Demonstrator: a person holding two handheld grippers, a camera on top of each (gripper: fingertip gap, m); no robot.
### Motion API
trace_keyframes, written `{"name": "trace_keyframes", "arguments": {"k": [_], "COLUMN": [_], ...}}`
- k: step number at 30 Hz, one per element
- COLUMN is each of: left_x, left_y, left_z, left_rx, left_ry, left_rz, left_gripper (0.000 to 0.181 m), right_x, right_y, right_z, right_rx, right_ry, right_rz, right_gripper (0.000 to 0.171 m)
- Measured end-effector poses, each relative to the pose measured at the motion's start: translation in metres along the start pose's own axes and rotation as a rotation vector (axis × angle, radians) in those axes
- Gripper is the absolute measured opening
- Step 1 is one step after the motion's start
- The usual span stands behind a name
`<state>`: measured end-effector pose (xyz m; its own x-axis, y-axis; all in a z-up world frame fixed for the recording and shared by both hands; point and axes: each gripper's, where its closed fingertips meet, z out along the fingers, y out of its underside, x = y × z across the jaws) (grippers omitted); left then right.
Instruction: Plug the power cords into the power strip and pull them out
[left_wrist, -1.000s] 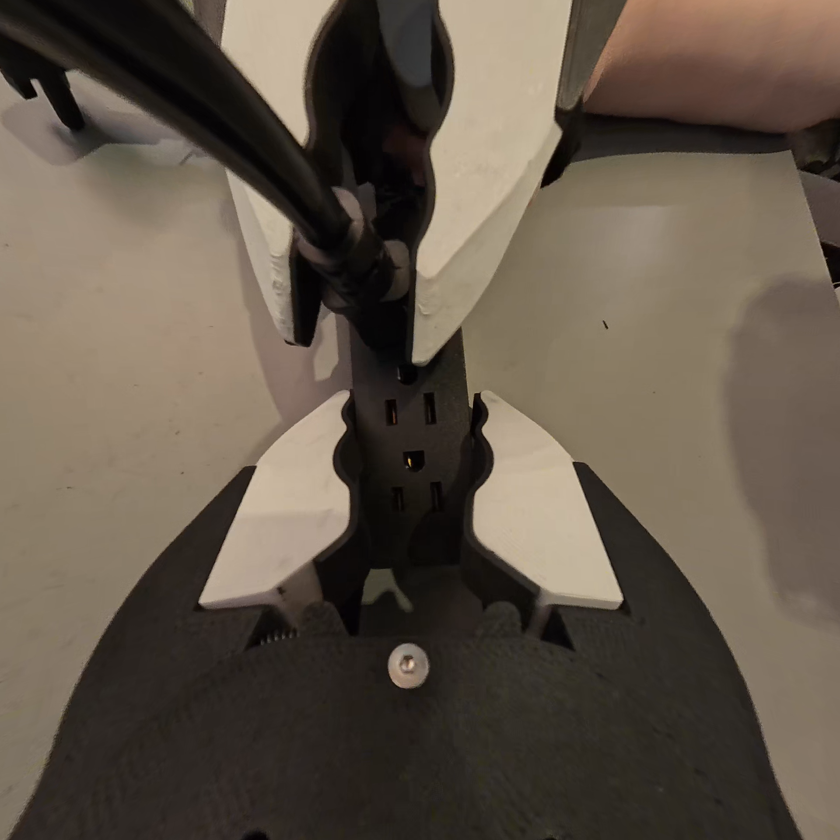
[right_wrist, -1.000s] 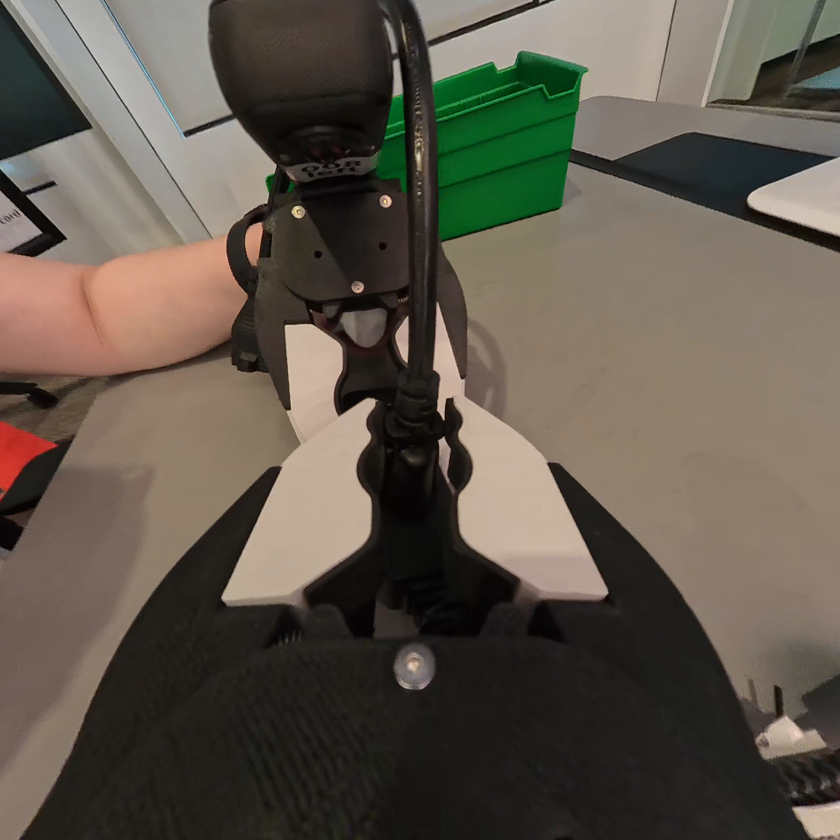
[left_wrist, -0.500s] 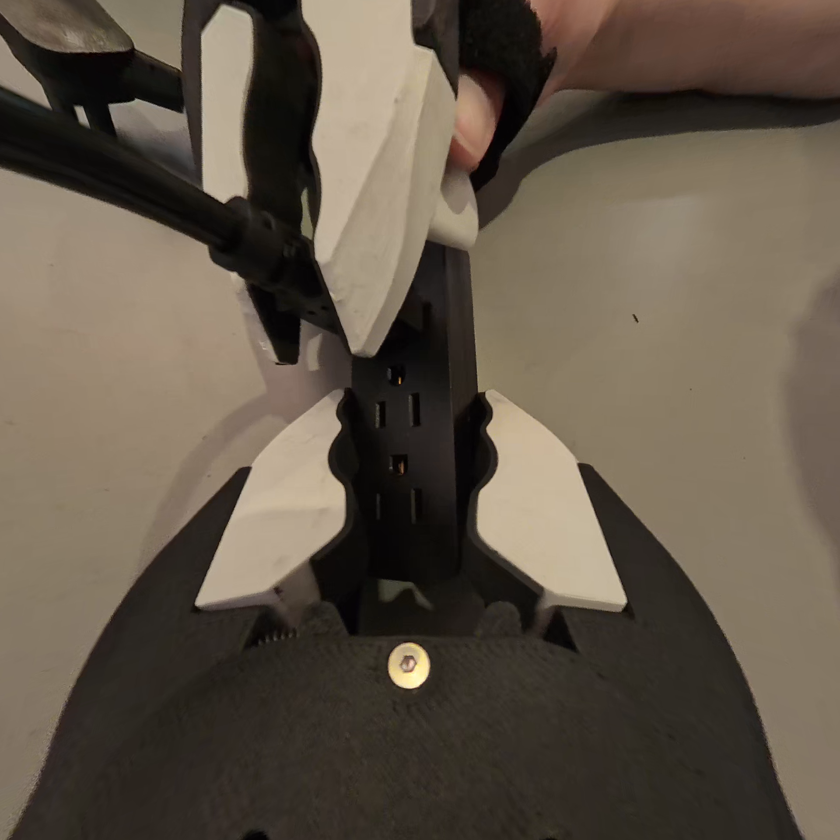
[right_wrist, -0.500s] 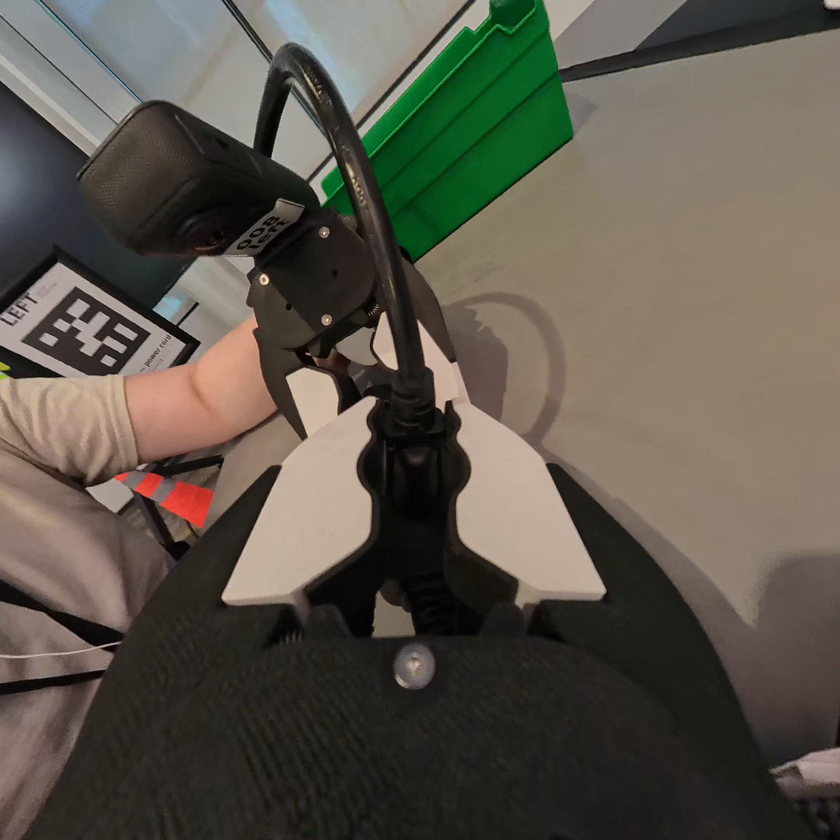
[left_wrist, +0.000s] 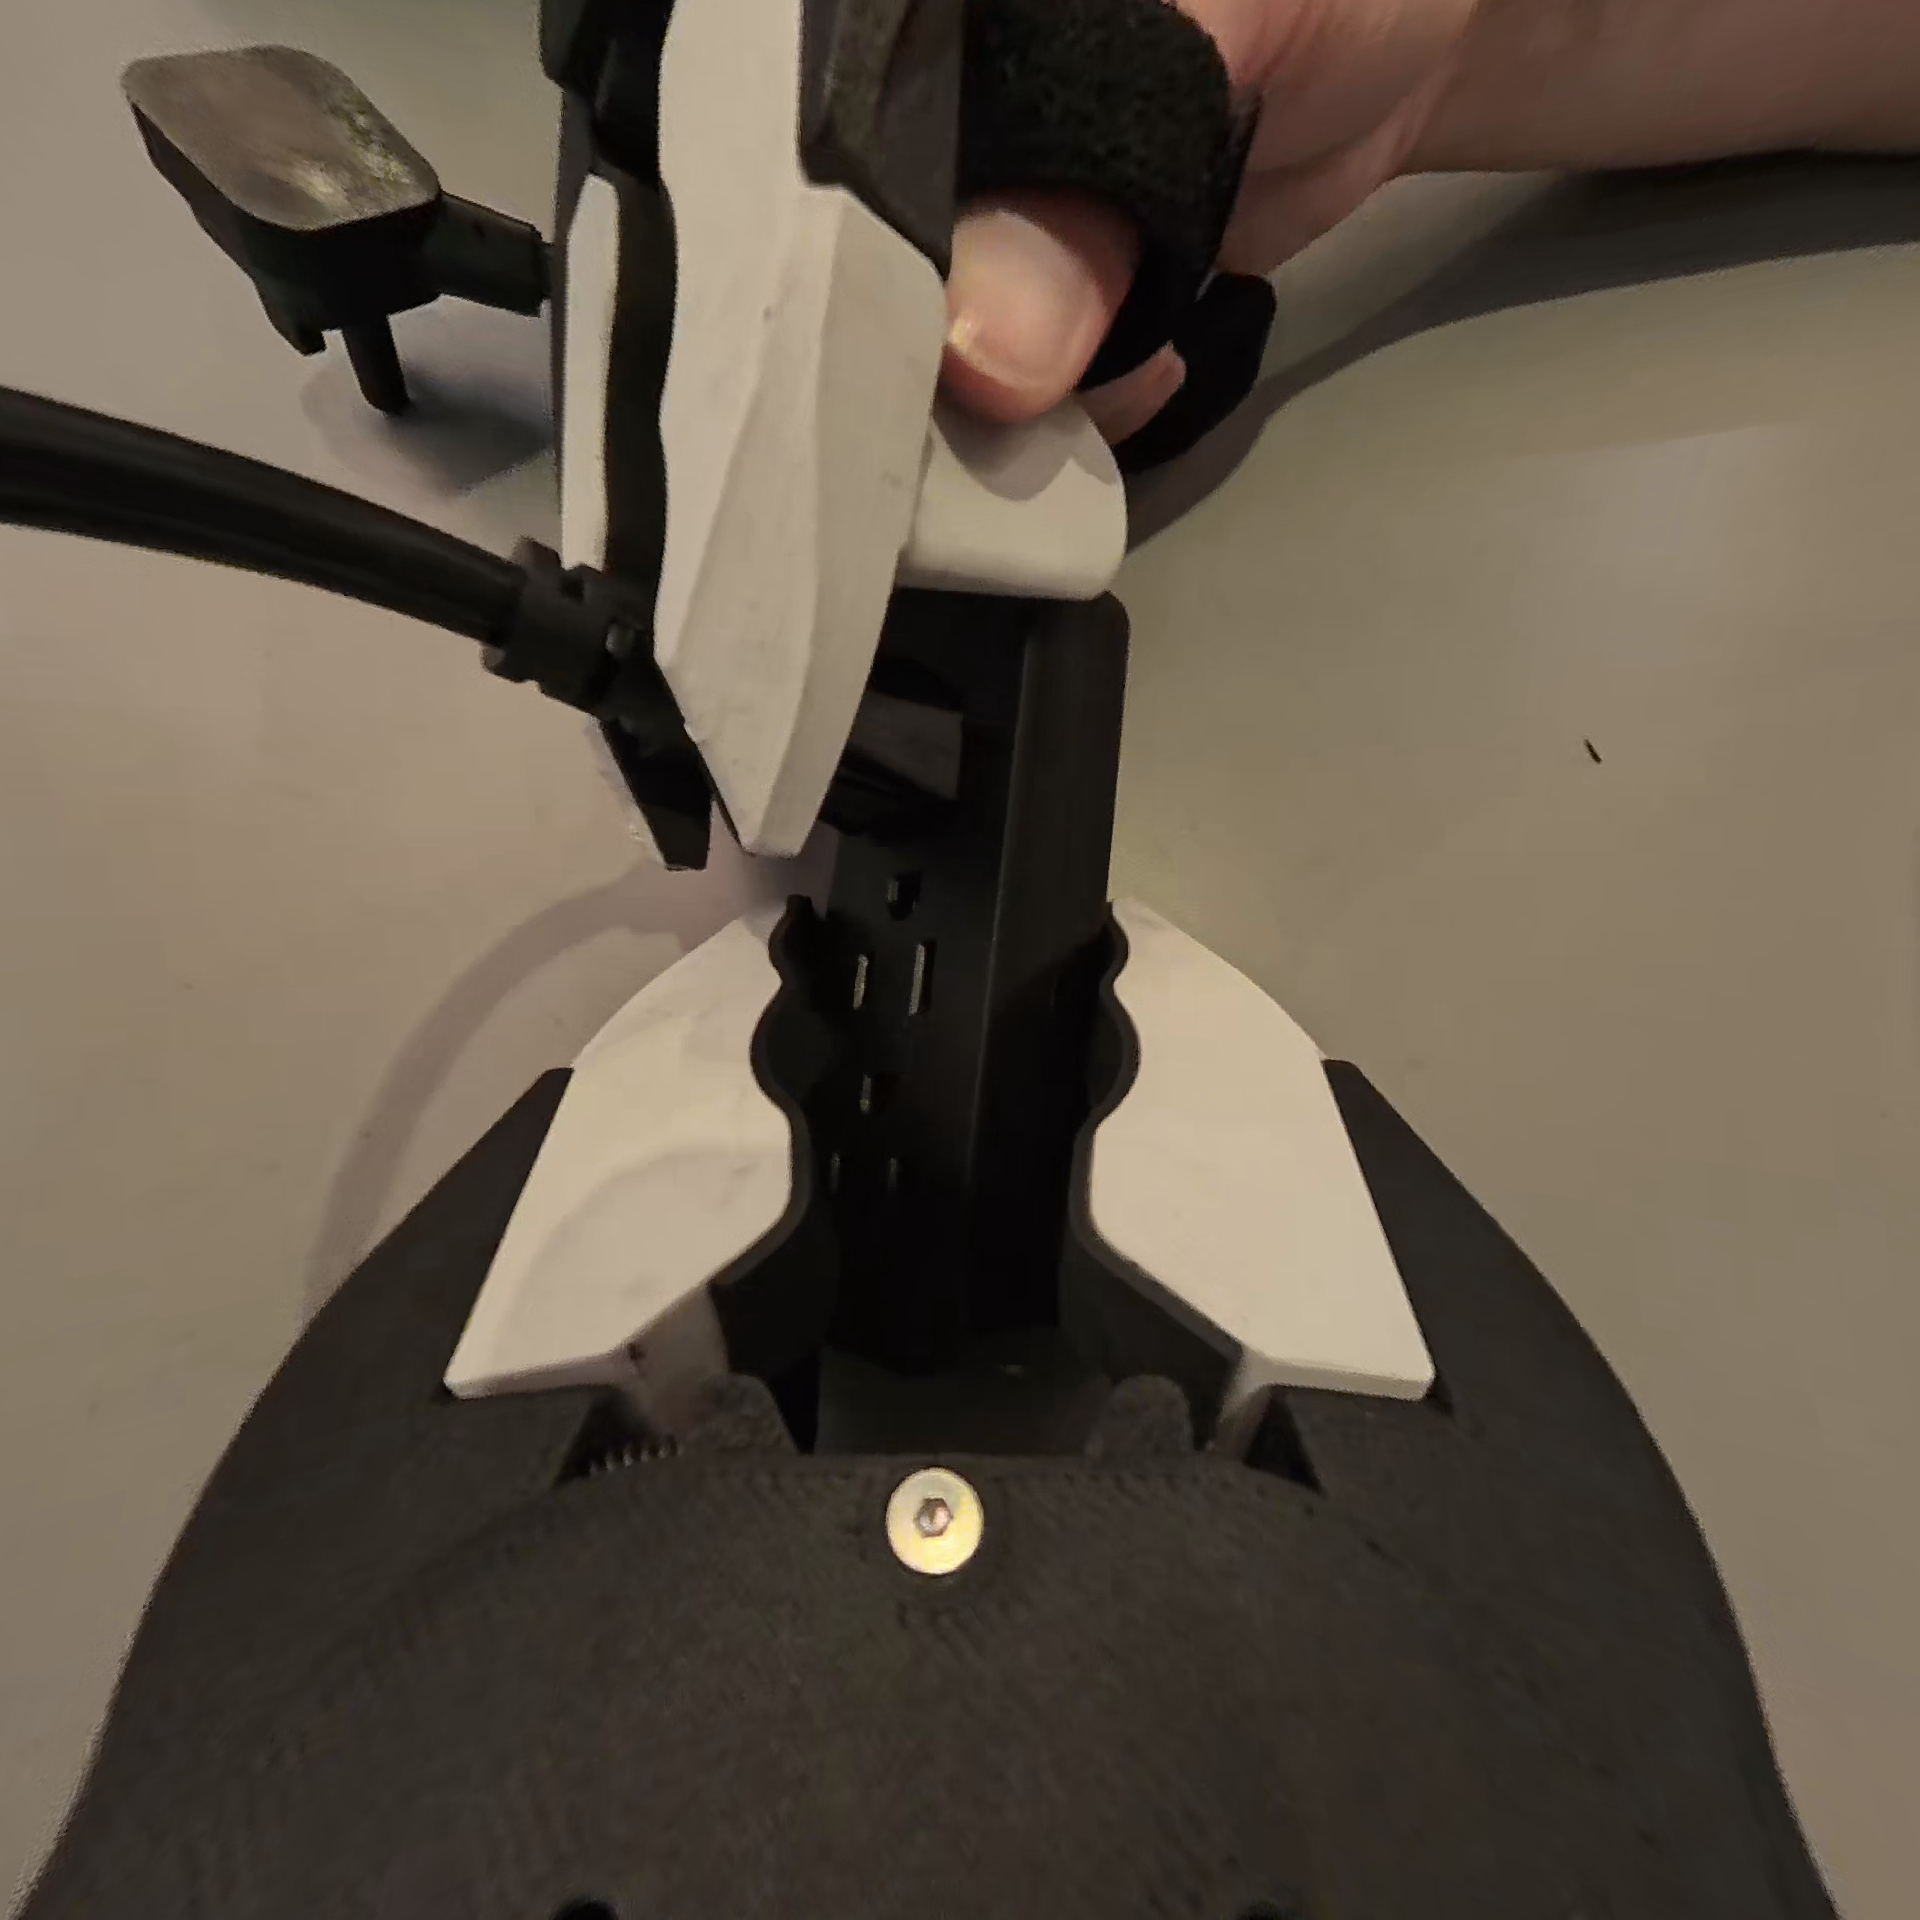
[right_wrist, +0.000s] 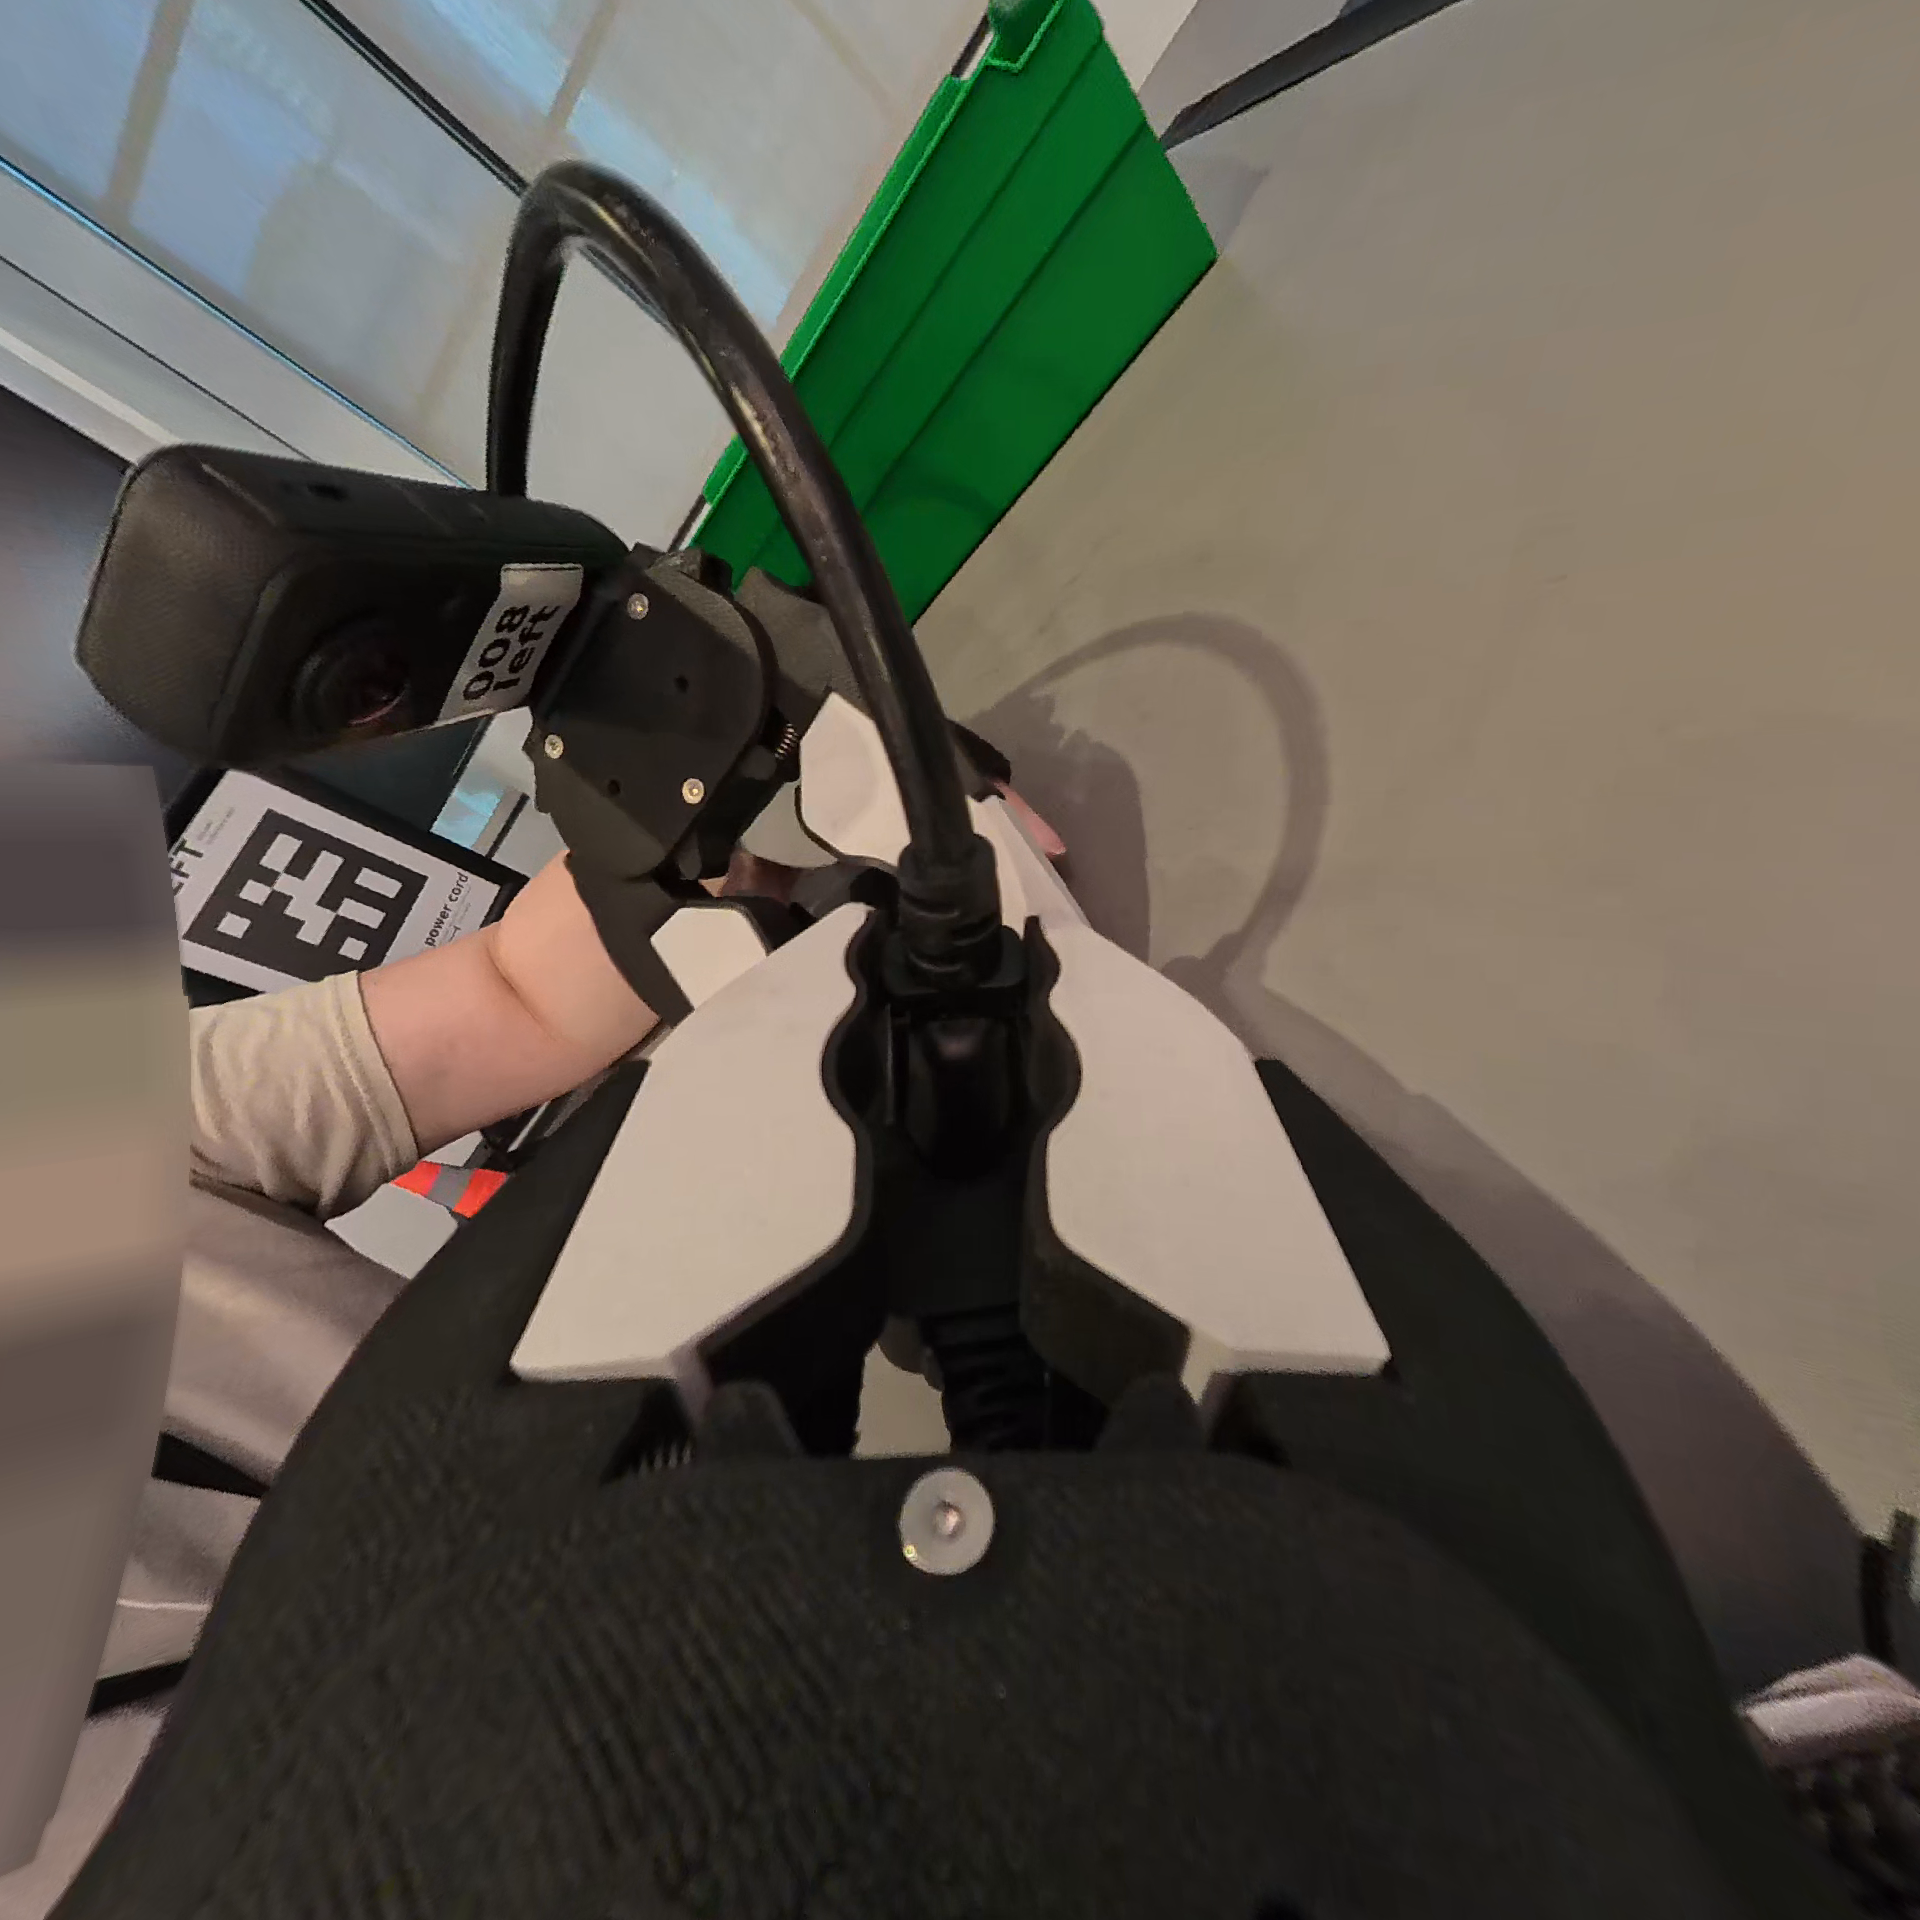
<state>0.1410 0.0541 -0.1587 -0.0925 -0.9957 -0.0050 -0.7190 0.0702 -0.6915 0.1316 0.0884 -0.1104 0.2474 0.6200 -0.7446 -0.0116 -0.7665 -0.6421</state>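
Left hand-held gripper (left_wrist: 940, 997): clenched on the black power strip (left_wrist: 977, 1039), white fingers (left_wrist: 665, 1143) pressed to both long sides. The strip runs lengthwise away from the camera along the grey counter (left_wrist: 1507, 831), rolled somewhat so the outlet face turns left. Two outlets show bare between the fingers.

Right hand-held gripper (right_wrist: 951, 956): grasping the black plug (right_wrist: 940, 1049) of a power cord (right_wrist: 790, 436), jaws closed on the plug body. In the left wrist view this gripper (left_wrist: 717, 831) comes in from above, over the strip's far part. The plug (left_wrist: 904, 727) sits at the strip's face; whether its prongs are seated is hidden by the gripper finger. The cord (left_wrist: 239, 509) leaves to the left there; in the right wrist view it arches up and over the left unit's camera (right_wrist: 312, 603).

A hand (left_wrist: 1195, 177) with a black strap holds the right gripper. A second plug (left_wrist: 291, 177) lies loose on the counter, far left, apart from the strip.

Background, right wrist view: green bin (right_wrist: 987, 343) on the counter (right_wrist: 1558, 520); a forearm (right_wrist: 499, 1008) in a beige sleeve; a framed marker card (right_wrist: 312, 894) behind it.
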Motion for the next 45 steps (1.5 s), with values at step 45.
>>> {"name": "trace_keyframes", "arguments": {"k": [45], "left_x": [0.004], "left_y": [-0.011], "left_z": [0.000], "left_rx": [-0.099], "left_ry": [-0.243], "left_rz": [0.251], "left_gripper": [0.038], "right_x": [-0.005], "right_y": [0.002], "right_z": [-0.006], "right_rx": [-0.104], "right_ry": [0.187], "right_rz": [-0.319], "right_gripper": [0.022]}}
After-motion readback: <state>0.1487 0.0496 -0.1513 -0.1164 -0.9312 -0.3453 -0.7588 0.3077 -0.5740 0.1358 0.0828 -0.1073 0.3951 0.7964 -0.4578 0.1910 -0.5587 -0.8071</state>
